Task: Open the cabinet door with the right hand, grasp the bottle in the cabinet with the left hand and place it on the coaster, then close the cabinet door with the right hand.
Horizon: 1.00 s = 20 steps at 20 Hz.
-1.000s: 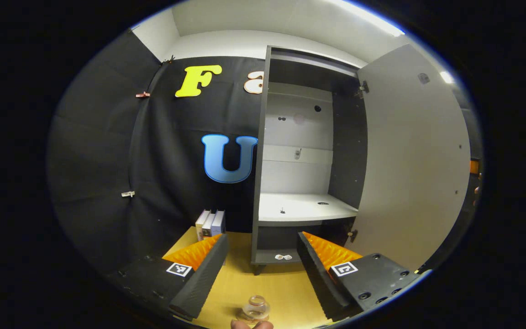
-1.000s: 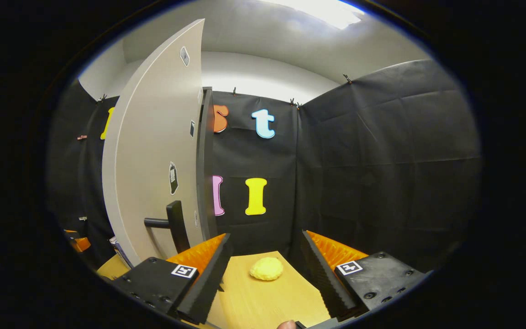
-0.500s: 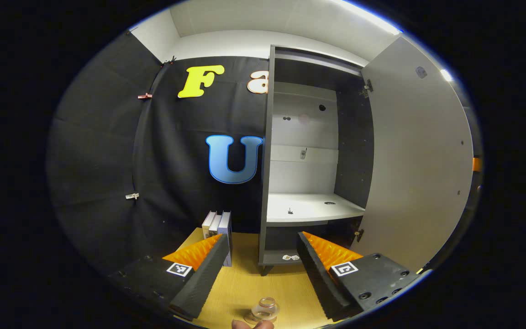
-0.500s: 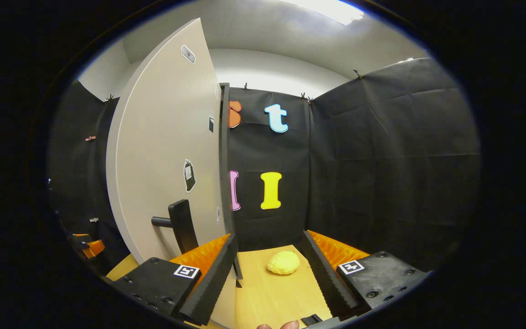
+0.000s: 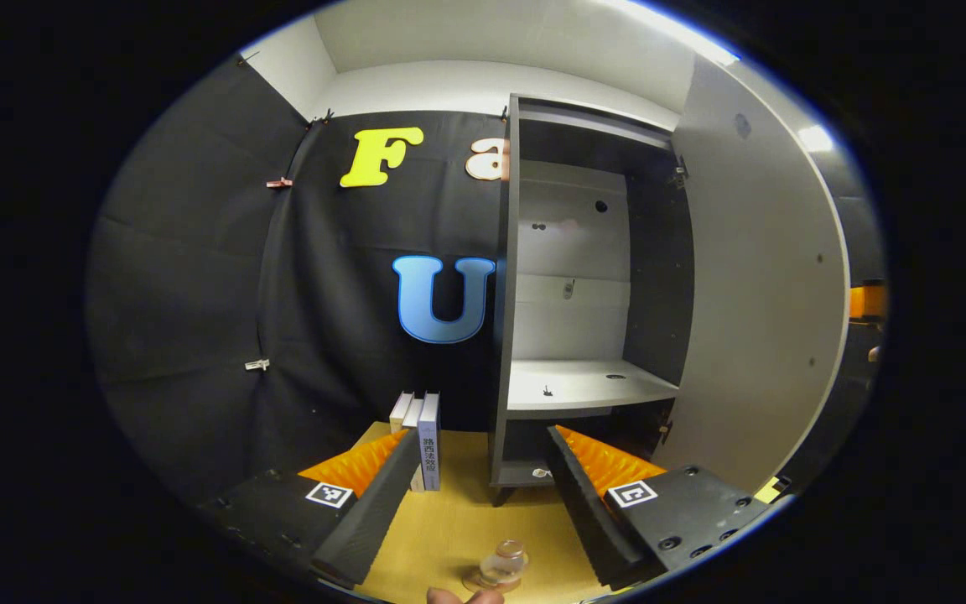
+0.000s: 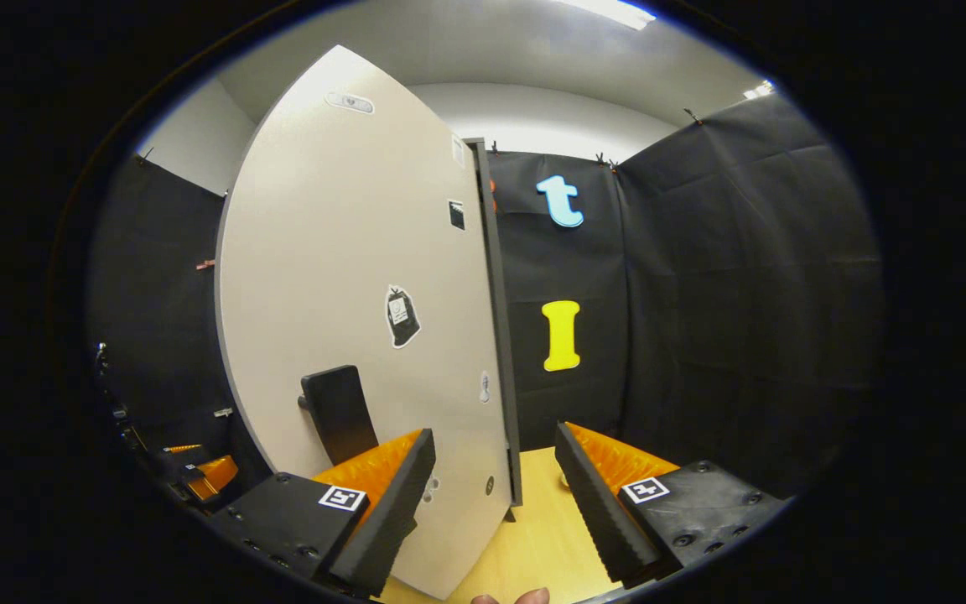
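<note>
1. Bottle (image 5: 503,564): one small clear glass bottle stands upright on the wooden tabletop (image 5: 449,528), near its front edge, on what looks like a thin clear coaster (image 5: 483,580); the coaster's outline is hard to make out.
2. Left gripper (image 5: 483,486) is level and points at the cabinet (image 5: 571,285), its two fingers spread wide and holding nothing. The bottle lies between them but nearer the camera, touching neither.
3. A fingertip (image 5: 462,596) of the person's hand shows at the bottom rim of the left gripper view, just beside the bottle.
4. The cabinet is a single tall unit standing on the tabletop toward its back edge, with one pale shelf (image 5: 584,387) in view, bare apart from small marks.
5. Cabinet door (image 6: 366,319): one door, partly open, swung out on the cabinet's right side. In the right gripper view its outer face carries one dark handle (image 6: 339,411) and a few small stickers.
6. Right gripper (image 6: 495,495) points at the door's outer face, tilted slightly, fingers released and wide apart. The door's edge stands between the fingers; whether the left finger touches the door I cannot tell.
7. Three books (image 5: 420,436) stand upright together left of the cabinet, at the back of the tabletop.
</note>
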Available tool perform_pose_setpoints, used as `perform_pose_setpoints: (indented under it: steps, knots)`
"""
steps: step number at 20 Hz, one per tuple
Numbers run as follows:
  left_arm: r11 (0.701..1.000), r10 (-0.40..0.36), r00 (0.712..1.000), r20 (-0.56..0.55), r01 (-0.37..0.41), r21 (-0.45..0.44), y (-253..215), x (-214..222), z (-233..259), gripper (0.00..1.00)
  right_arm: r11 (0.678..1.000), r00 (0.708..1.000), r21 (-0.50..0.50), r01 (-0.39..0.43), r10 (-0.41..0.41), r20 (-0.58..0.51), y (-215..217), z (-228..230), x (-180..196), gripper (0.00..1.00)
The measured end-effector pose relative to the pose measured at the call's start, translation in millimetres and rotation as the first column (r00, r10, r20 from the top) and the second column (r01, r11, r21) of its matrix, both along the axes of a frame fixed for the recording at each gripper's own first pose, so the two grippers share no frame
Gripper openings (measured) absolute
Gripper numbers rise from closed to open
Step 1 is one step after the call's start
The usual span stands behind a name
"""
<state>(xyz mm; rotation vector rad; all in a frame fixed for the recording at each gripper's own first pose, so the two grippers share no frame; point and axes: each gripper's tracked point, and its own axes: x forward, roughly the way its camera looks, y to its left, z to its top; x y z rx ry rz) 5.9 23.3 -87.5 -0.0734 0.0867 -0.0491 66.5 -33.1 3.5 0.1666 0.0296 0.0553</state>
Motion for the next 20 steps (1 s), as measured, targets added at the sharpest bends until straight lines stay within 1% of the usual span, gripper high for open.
perform_pose_setpoints:
  steps: [2,4,5,7,9,14,15,20]
  knots:
    - [1.0,0.009,1.0,0.01,-0.009,0.019,3.9,-3.8,6.0,0.92,0.999,0.999,-0.01,-0.042,0.042,-0.006,21.8,-1.0,4.7,0.95]
    - [0.999,0.013,1.0,0.017,-0.014,0.028,3.6,-6.4,11.6,0.92,0.995,0.995,-0.011,-0.102,0.102,-0.007,42.7,0.1,6.3,0.95]
    - [0.999,0.013,1.0,0.017,-0.014,0.031,3.2,-6.7,13.5,0.95,0.991,0.991,-0.004,-0.132,0.132,-0.007,53.2,0.7,3.3,0.96]
    - [0.999,0.017,1.0,0.019,-0.018,0.04,3.4,-7.7,19.7,0.95,0.987,0.987,0.002,-0.159,0.159,-0.007,61.4,0.2,-2.0,0.98]
    - [0.999,0.019,1.0,0.016,-0.02,0.05,3.4,-7.7,23.2,0.95,0.989,0.989,-0.005,-0.15,0.15,-0.003,56.3,0.1,-3.4,0.99]
    - [0.998,0.033,0.999,0.014,-0.034,0.05,5.1,-4.3,38.4,0.95,0.995,0.996,-0.042,-0.089,0.089,0.004,32.1,-7.7,0.2,0.99]
    - [0.998,0.036,0.999,0.021,-0.037,0.054,4.7,-5.2,43.5,0.92,0.995,0.996,-0.046,-0.086,0.086,-0.003,29.7,-11.8,0.1,0.99]
    - [0.998,0.032,0.999,0.04,-0.034,0.062,-3.2,-3.1,58.5,0.92,0.995,0.997,-0.077,-0.071,0.07,-0.013,16.1,-18.2,-6.5,0.99]
